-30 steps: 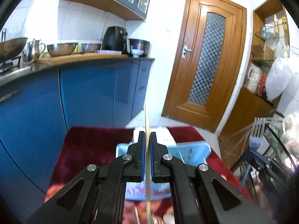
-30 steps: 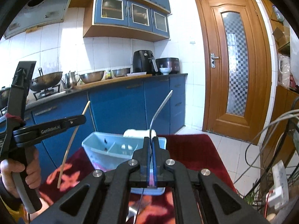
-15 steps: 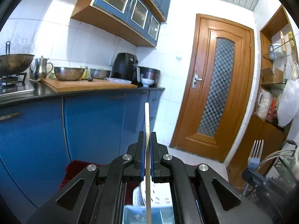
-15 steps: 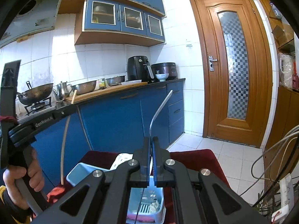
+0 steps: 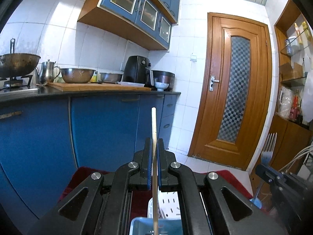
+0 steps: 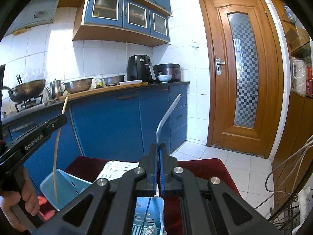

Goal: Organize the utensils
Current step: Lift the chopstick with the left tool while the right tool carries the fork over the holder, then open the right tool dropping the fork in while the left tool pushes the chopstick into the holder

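My left gripper (image 5: 154,144) is shut on a pale wooden chopstick (image 5: 154,125) that stands upright between its pads. The chopstick's lower end hangs over a light blue utensil basket (image 5: 140,224). My right gripper (image 6: 158,148) is shut on a metal fork (image 6: 168,111), seen edge-on with its curved head up. The fork's tines also show at the right of the left wrist view (image 5: 269,143). In the right wrist view the left gripper (image 6: 63,118) holds the chopstick (image 6: 55,156) above the basket's left wall (image 6: 64,184).
The basket and a white perforated tray (image 6: 115,169) rest on a dark red cloth (image 6: 203,168). Blue cabinets (image 6: 117,123) with a counter of pots stand behind. A wooden door (image 6: 242,74) is at the right. Cables (image 6: 289,168) hang at the far right.
Both grippers have risen and tilted up with their utensils held. The basket has dropped to the bottom of both views, and the chopstick now hangs over its left end.
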